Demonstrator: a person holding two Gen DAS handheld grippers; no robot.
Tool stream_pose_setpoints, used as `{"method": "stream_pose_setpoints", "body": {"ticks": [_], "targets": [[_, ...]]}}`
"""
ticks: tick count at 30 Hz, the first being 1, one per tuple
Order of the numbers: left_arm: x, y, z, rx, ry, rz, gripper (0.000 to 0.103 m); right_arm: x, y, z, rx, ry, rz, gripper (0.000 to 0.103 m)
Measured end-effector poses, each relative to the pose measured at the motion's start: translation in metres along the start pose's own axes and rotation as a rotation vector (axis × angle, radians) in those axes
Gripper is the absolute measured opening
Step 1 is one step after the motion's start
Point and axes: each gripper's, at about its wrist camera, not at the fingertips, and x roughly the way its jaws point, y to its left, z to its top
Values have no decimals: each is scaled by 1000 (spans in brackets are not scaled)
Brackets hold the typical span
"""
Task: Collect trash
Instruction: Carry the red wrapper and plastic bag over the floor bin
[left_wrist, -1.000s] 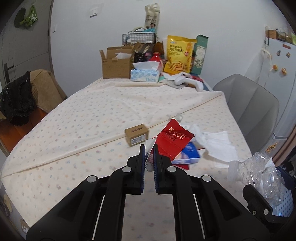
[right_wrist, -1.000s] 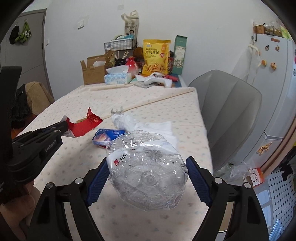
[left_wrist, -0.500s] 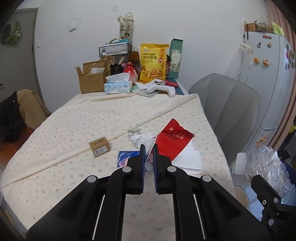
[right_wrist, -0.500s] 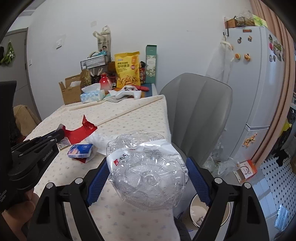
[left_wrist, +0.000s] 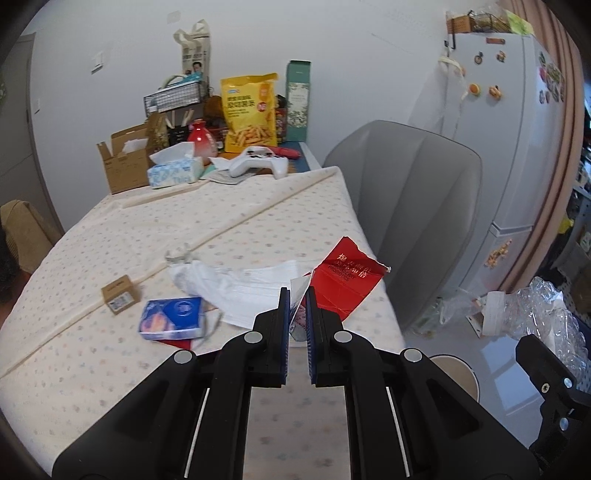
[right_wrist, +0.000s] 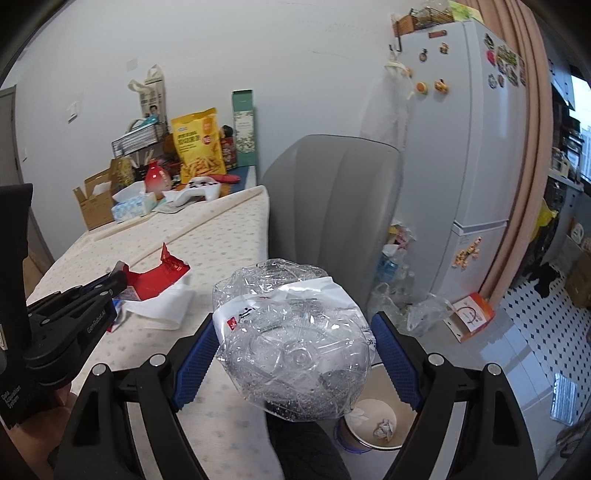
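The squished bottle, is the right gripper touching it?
Touching. The right wrist view shows the squished bottle squeezed between both blue fingers of the right gripper.

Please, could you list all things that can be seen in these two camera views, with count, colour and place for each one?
torn carton: 1, red, held above the table's right edge
crushed plastic bottle: 1, clear, held over the bin
trash bin: 1, pale inside, on the floor beside the table, paper scraps in it
face mask: 1, white, near table middle
tissue pack: 1, blue, left of the mask
small box: 1, brown, left part of table
tissue box: 1, light blue, far end
snack bag: 1, yellow, far end
game controller: 1, white, far end
chair: 1, grey, right of table
fridge: 1, white, right
table: 1, cream dotted cloth
left gripper: 1, black, blue pads
right gripper: 1, black, blue pads
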Motion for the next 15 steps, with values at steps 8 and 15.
{"method": "stream_pose_setpoints", "body": {"ticks": [8, 15], "targets": [[15, -58, 1, 66, 25, -50, 9, 6, -54, -6, 61, 10, -76, 81], [34, -111, -4, 129, 60, -117, 9, 14, -103, -14, 119, 31, -146, 81]]}}
